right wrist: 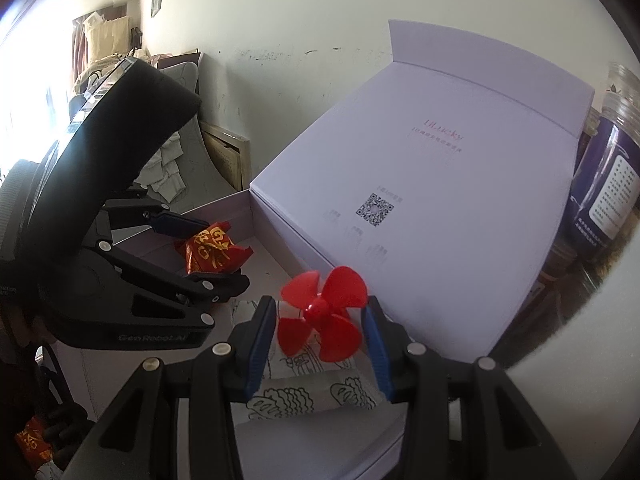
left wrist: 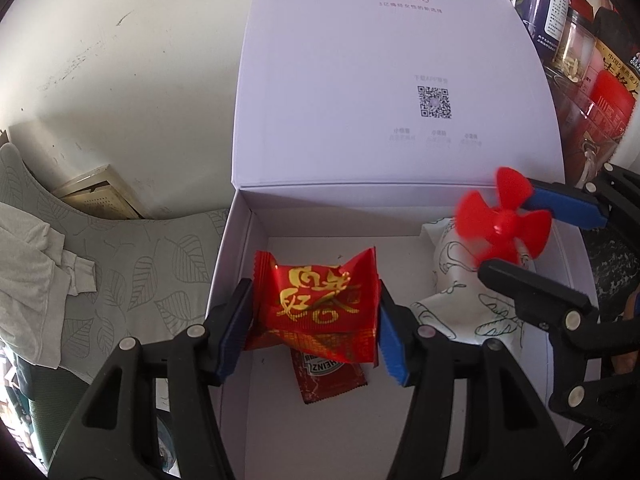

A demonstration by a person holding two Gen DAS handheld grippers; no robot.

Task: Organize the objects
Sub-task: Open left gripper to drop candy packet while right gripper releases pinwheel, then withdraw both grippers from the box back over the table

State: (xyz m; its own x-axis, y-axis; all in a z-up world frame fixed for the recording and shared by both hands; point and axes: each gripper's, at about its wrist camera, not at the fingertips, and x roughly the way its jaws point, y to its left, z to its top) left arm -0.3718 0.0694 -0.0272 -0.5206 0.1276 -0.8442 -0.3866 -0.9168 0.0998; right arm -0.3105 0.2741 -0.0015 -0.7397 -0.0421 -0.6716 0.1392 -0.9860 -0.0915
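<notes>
A white box (left wrist: 240, 240) stands open, its lid (left wrist: 380, 80) leaning back against the wall. My left gripper (left wrist: 314, 288) is shut on a red snack packet with gold characters (left wrist: 316, 300), held just above a Heinz ketchup sachet (left wrist: 328, 376) on the box floor. At the box's right side my right gripper (right wrist: 320, 302) is shut on a red four-blade propeller (right wrist: 320, 314), above a white packet with line drawings (right wrist: 296, 396). The left wrist view shows the propeller (left wrist: 504, 224) at the right; the right wrist view shows the left gripper (right wrist: 224, 252) with the red packet (right wrist: 212, 250).
Tall jars (left wrist: 560, 20) crowd the right side behind the lid. A crumpled white cloth (left wrist: 36, 272) lies on the leaf-patterned cover (left wrist: 140, 272) left of the box. A scuffed white wall (left wrist: 140, 60) rises close behind.
</notes>
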